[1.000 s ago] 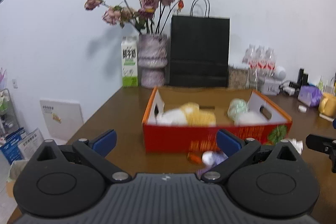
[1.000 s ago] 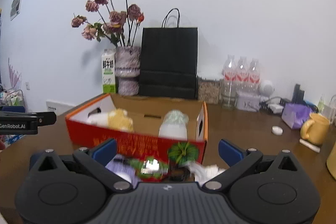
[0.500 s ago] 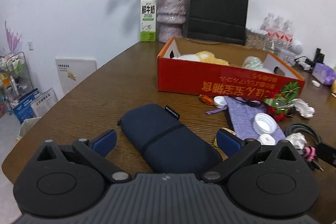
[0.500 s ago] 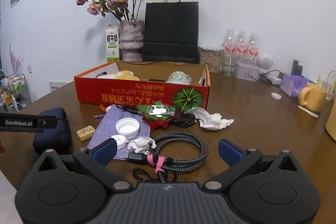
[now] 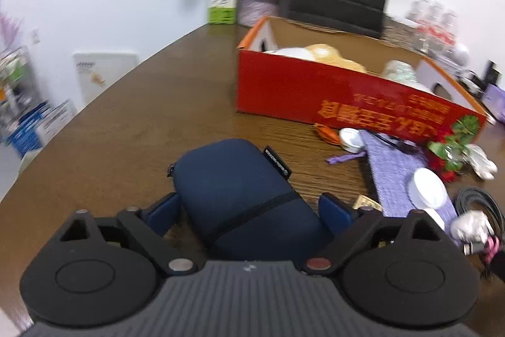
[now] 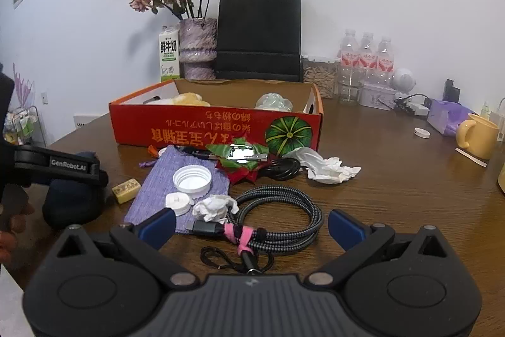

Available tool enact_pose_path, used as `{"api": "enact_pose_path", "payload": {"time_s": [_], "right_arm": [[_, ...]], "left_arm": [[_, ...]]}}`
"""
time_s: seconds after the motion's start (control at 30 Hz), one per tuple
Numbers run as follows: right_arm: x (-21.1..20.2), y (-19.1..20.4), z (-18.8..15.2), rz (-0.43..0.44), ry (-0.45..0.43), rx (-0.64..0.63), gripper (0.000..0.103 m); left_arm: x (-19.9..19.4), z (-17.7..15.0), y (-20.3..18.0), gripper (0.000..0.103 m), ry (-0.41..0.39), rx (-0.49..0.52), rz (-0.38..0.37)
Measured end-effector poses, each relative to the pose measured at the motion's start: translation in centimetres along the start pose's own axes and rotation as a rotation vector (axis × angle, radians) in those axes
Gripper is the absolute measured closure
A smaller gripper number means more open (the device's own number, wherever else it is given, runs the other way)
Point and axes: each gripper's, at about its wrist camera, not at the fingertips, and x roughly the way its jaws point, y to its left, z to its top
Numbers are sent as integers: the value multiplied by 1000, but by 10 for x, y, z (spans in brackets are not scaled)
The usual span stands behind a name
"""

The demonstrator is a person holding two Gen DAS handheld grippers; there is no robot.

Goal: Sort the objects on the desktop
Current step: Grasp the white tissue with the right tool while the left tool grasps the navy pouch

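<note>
A navy zip case [image 5: 243, 195] lies on the brown table, and my left gripper [image 5: 249, 210] is open with its blue fingers on either side of the case's near end. The case also shows at the left of the right wrist view [image 6: 74, 201]. My right gripper [image 6: 251, 225] is open and empty above a coiled braided cable [image 6: 277, 210] tied with a pink band. A red cardboard box [image 6: 217, 123] holding soft items stands behind. A purple cloth [image 6: 180, 188] carries two white caps [image 6: 192, 177].
Crumpled tissues [image 6: 328, 168], a green-red foil wrapper [image 6: 240, 155], a yellow block [image 6: 126, 187] and a black cable lie near the box. A black bag [image 6: 258, 35], flower vase, milk carton, water bottles and a yellow mug [image 6: 478, 135] stand at the back and right.
Both grippers dropped from above the box toward the table. The left gripper moved forward and down until its fingers straddle the navy case. The right gripper lowered over the braided cable.
</note>
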Motion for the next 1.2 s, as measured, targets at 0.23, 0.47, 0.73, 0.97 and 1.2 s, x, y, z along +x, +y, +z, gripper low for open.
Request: {"api": "enact_pose_path", "payload": {"time_s": [0.23,0.47,0.73,0.97,1.2], "right_arm": [[6,4,1,19,4,5,6],[17,13,5,47,13,-33,20],[35,23,7,70,48,-61,42],[40,23,7,64,52,-52,75],[33,19,8,64,22,-38,79]], "left_arm": [[-3,3,4,15,-6,112,-96],[-6,-1,-1,15,-22,316,-192],[-1,-4,-1,11,-9,276,-174],[1,-9,1,19,-33,151,-121],[-4,-11,3,28,-64,104,-103]]}}
